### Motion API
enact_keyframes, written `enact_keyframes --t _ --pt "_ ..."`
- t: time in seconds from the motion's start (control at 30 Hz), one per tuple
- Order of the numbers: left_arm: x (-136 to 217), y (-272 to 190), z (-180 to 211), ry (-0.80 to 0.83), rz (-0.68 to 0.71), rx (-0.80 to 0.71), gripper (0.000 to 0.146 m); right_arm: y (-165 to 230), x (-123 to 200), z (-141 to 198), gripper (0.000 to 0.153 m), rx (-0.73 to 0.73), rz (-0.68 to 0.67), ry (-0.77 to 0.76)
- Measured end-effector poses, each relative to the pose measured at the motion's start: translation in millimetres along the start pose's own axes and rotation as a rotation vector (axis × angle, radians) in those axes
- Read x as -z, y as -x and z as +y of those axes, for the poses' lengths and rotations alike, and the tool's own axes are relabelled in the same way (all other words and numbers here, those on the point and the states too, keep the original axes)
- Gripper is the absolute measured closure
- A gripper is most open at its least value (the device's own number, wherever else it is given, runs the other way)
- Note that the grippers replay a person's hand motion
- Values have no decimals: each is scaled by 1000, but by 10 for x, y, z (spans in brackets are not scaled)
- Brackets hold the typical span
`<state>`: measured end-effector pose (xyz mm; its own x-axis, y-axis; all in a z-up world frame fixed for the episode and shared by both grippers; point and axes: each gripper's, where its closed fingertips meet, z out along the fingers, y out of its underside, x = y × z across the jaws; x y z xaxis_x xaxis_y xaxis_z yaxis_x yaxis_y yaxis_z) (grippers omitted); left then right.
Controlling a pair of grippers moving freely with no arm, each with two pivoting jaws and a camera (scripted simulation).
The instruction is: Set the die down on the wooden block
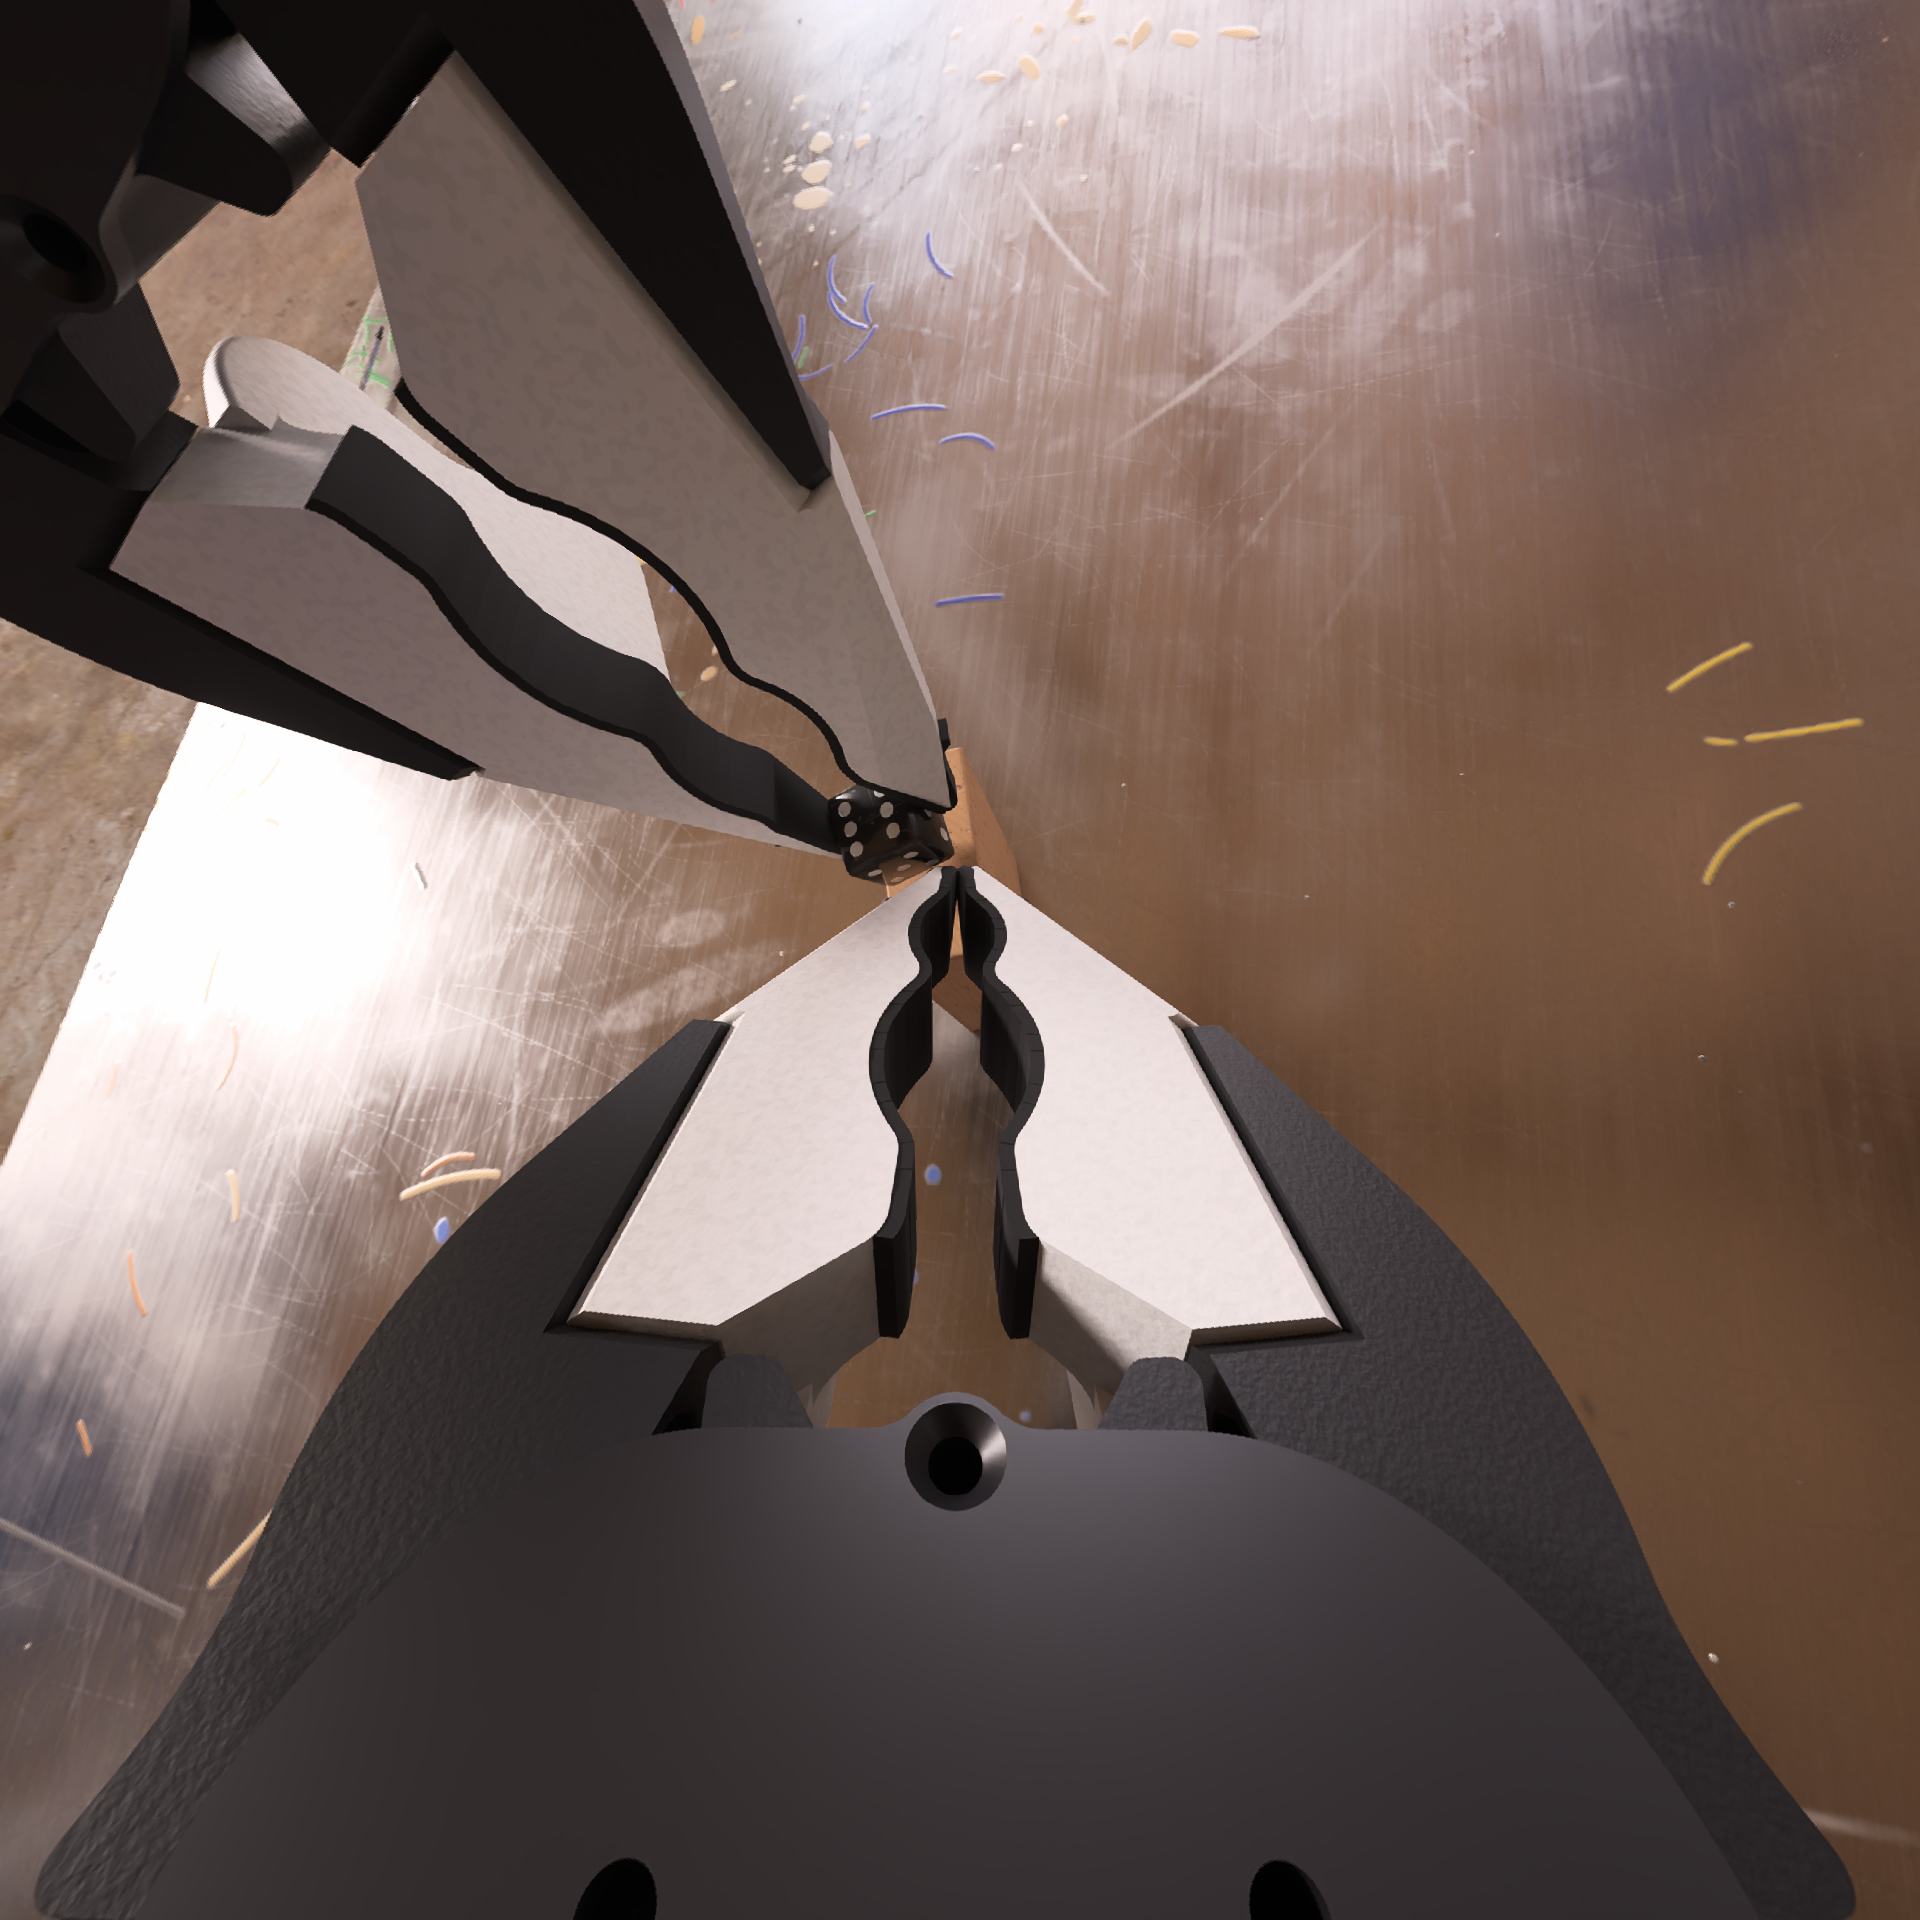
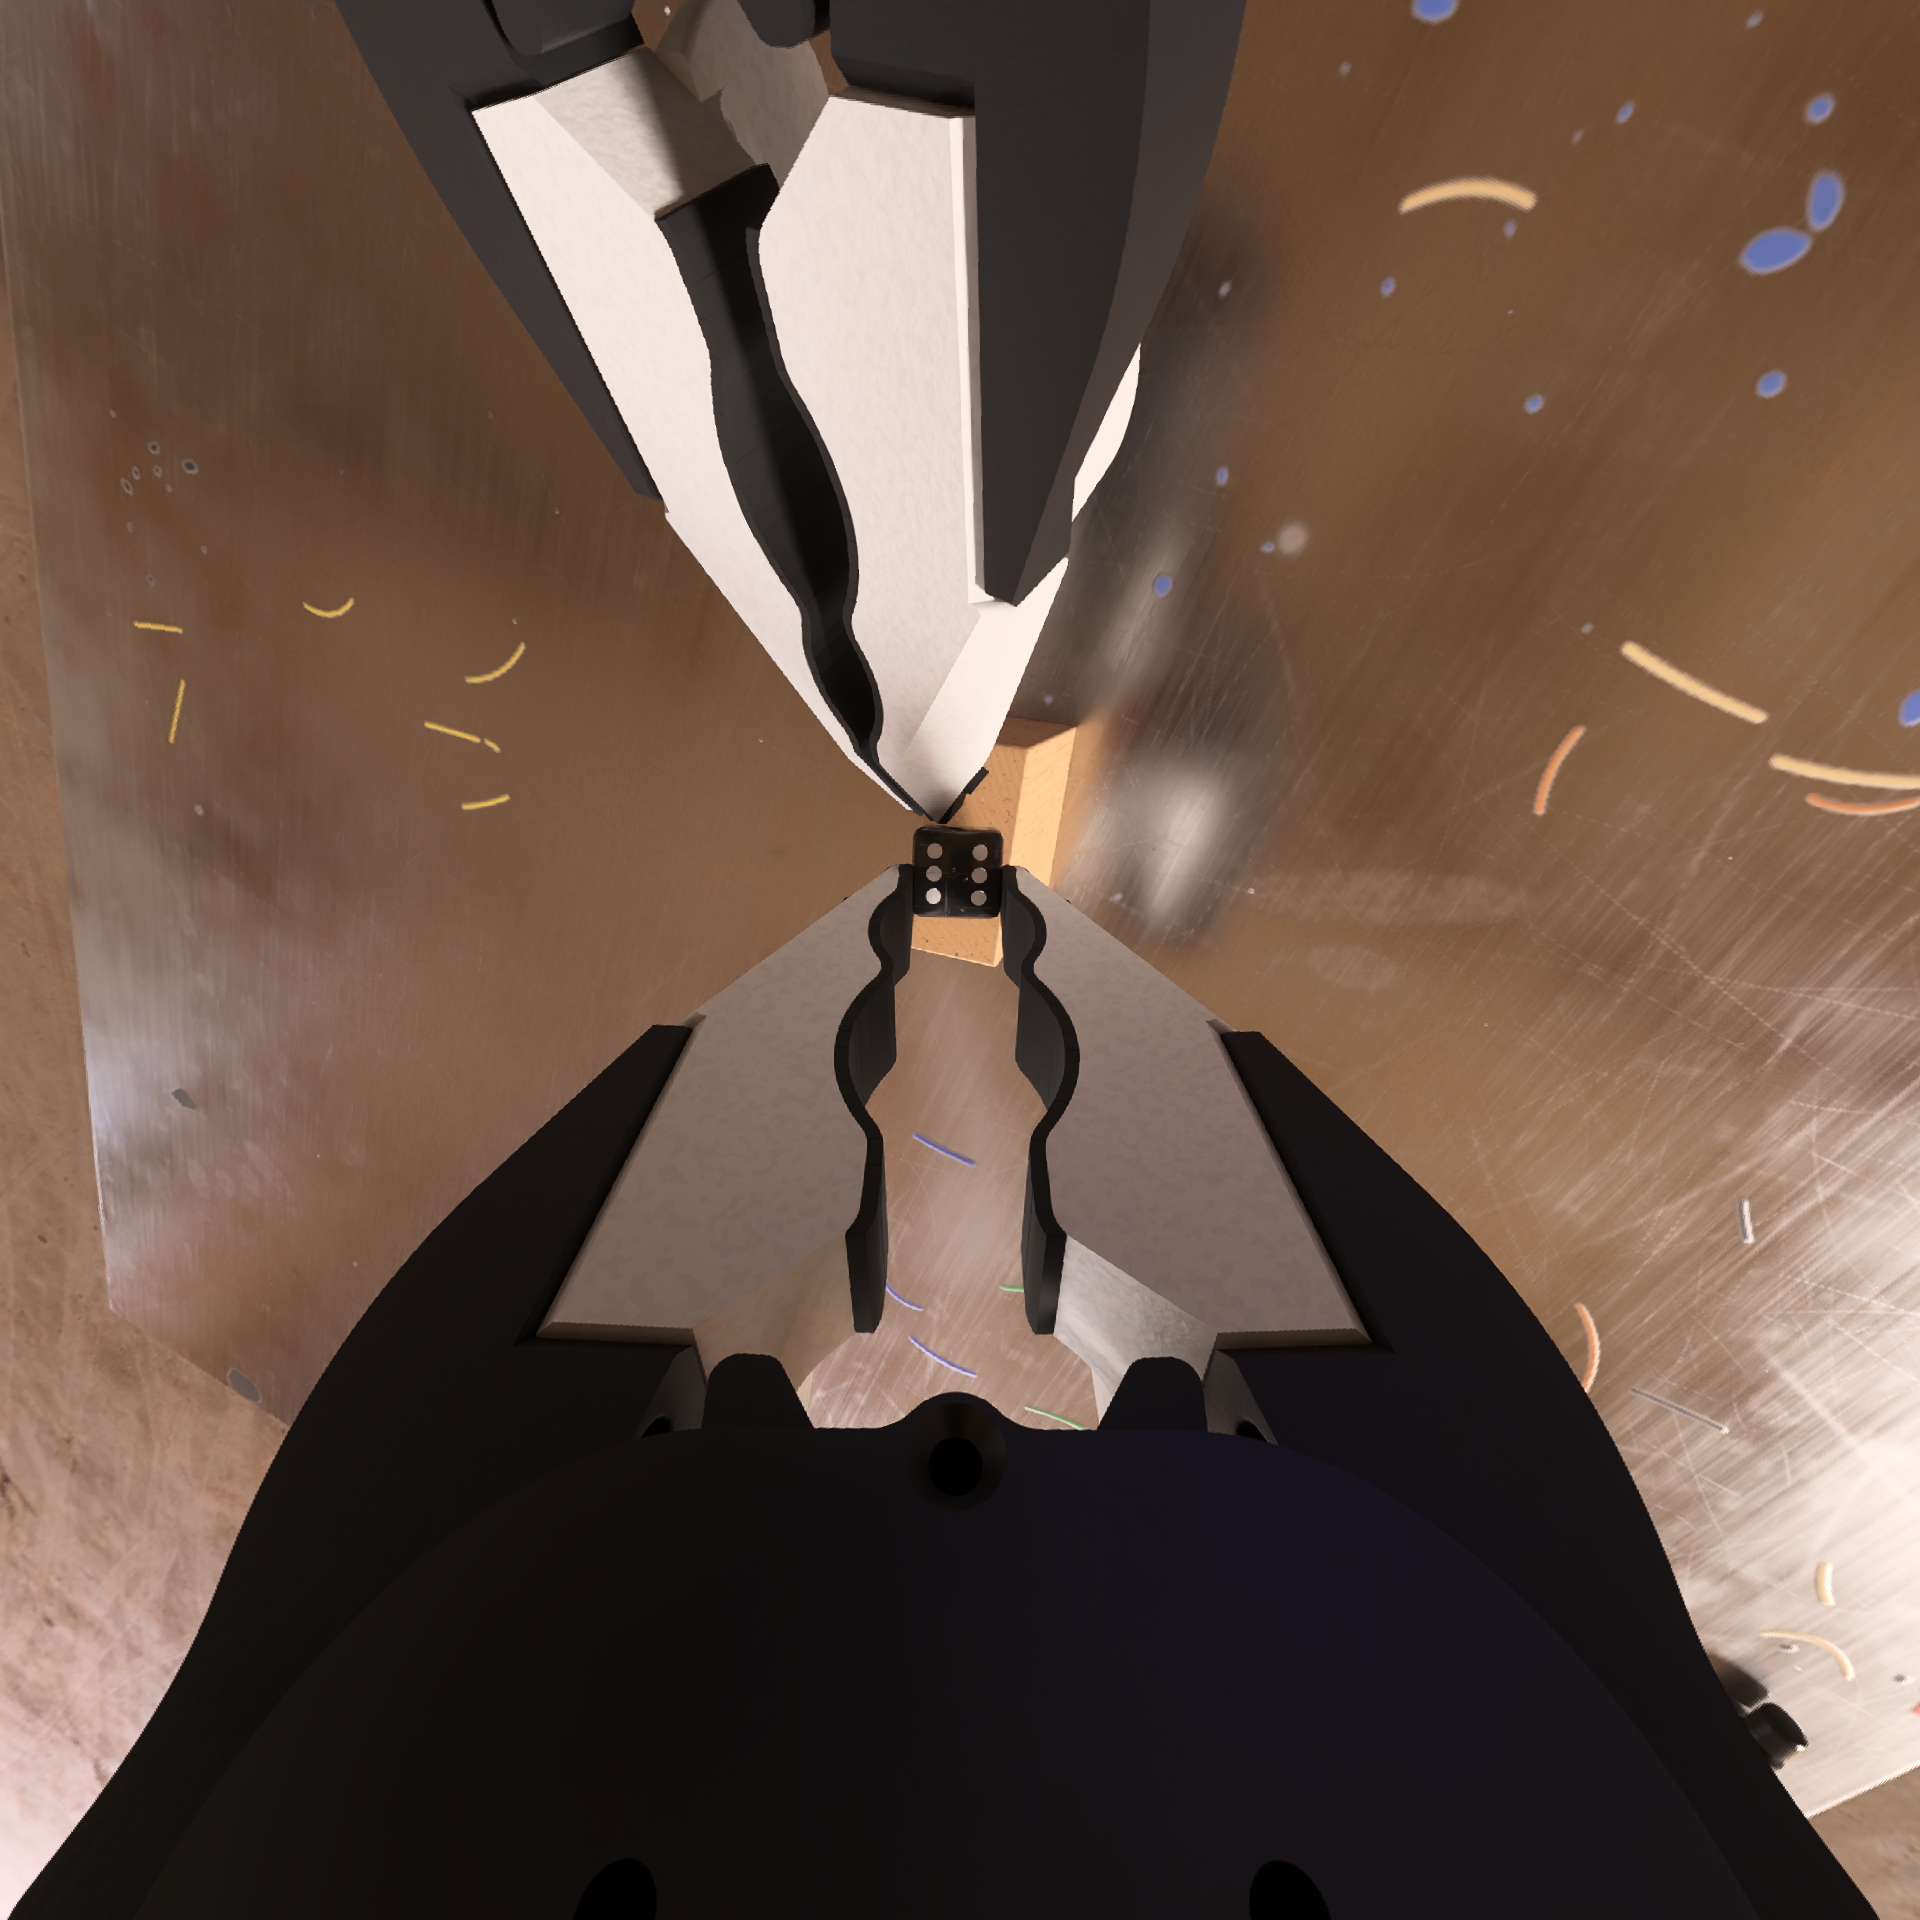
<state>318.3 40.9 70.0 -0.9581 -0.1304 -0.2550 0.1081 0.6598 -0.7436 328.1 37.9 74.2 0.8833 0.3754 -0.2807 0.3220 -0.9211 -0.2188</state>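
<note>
A small black die with white pips sits between the fingertips of my right gripper, which is shut on it. The die is just over the near part of a light wooden block lying on the table; I cannot tell whether they touch. My left gripper is shut and empty, its tips right beside the die and over the block. In the left wrist view the right gripper comes in from the upper left. In the right wrist view the left gripper comes down from the top.
The table is scratched, shiny brownish metal with small coloured streaks and specks. Its edge runs along the left of the left wrist view, with rough floor beyond. The table edge also shows at the lower left of the right wrist view.
</note>
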Motion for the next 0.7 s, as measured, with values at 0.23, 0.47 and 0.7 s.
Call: enact_keyframes --t 0.23,0.47,0.7 --pt "0 -22 -1 10 2 -12 146 21 -49 14 136 -21 92 -42" --pt "5 -4 -5 -6 -9 -11 146 3 -72 19 137 -59 259 -179" --pt "24 12 -34 -28 -20 -21 146 66 83 55 121 -110 341 -361"
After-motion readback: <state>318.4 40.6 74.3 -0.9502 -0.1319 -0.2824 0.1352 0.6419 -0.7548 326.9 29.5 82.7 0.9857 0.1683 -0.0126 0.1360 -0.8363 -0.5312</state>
